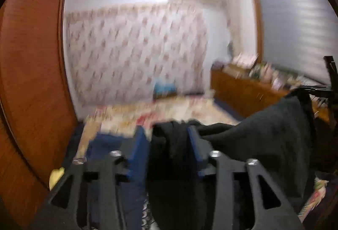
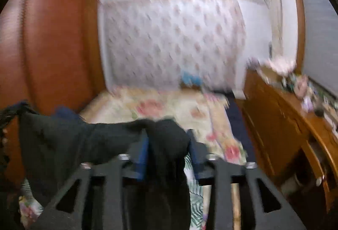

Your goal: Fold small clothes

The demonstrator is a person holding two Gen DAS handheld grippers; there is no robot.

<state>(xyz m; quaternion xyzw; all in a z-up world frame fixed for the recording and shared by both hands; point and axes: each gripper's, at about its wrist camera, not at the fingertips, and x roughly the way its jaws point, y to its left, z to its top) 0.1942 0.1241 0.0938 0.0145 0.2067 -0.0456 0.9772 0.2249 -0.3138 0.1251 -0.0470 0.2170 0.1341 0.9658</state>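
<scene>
A small black garment [image 1: 264, 133] hangs stretched in the air between my two grippers, above the bed. My left gripper [image 1: 168, 137] is shut on one bunched end of it between blue pads. The cloth runs off to the right toward the other gripper [image 1: 316, 90]. In the right wrist view my right gripper [image 2: 168, 139] is shut on the other end of the black garment [image 2: 69, 141], which spreads away to the left. Both views are blurred by motion.
A bed with a floral sheet [image 2: 169, 107] lies below and ahead. A brown wardrobe [image 2: 52, 44] stands on the left. A low wooden cabinet [image 2: 285, 124] with clutter on top runs along the right, under a window blind [image 1: 295, 25]. A patterned wall hanging [image 1: 137, 50] is behind.
</scene>
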